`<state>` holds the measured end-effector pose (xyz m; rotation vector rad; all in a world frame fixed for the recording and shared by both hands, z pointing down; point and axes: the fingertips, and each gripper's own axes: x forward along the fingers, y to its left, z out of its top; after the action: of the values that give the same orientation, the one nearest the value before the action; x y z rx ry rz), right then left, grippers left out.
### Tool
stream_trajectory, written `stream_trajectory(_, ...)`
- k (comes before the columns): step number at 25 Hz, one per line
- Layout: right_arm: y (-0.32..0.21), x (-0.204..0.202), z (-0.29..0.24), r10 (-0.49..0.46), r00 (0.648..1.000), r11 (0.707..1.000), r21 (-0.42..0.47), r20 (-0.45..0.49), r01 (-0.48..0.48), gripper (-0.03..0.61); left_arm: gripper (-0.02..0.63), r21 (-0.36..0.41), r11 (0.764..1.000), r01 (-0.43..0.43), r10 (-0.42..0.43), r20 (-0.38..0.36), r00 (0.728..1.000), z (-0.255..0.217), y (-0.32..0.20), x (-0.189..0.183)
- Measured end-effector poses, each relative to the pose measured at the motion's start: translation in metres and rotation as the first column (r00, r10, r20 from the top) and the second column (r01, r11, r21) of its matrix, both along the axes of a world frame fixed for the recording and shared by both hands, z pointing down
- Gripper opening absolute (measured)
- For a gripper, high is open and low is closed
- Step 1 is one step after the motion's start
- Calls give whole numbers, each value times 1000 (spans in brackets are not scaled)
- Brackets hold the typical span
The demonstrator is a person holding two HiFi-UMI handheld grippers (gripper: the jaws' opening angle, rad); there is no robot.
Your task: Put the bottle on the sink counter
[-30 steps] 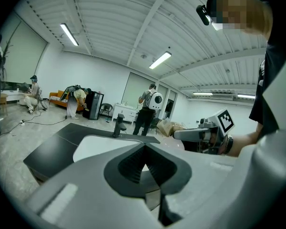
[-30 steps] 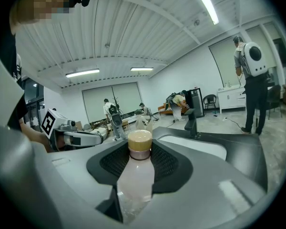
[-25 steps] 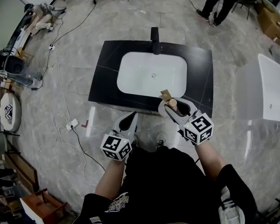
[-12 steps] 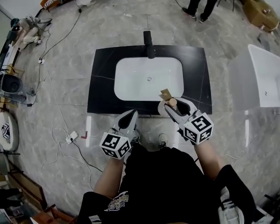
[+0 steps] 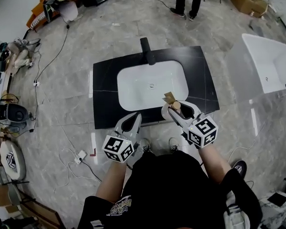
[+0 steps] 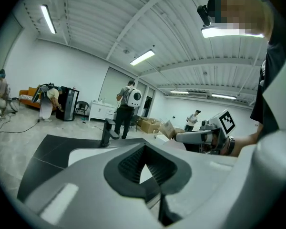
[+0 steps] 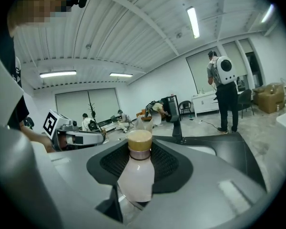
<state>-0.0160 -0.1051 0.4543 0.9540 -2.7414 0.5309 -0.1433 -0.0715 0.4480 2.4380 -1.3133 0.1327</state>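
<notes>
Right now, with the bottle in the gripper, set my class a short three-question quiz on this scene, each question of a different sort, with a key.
1. Multiple choice: what does the right gripper hold? A: a bottle. B: a sponge. C: nothing.
2. True or false: the bottle stands on the sink counter.
3. Fill in: the left gripper has its jaws ____, with nothing between them.

Key: 1 A. 2 False: the right gripper holds the bottle up off the sink counter. 3 shut.
</notes>
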Motion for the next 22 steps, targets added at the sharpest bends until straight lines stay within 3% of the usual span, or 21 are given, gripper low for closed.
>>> stream_trajectory(12, 10, -21, 2, 145, 989, 989, -12, -18, -145, 167, 0, 7, 986, -165, 165, -22, 986, 4, -12, -19)
stream_trajectory(22, 18, -38, 10, 263, 965, 964, -27, -15, -263, 167, 0, -7, 960, -280, 279, -28, 960, 12, -17, -35)
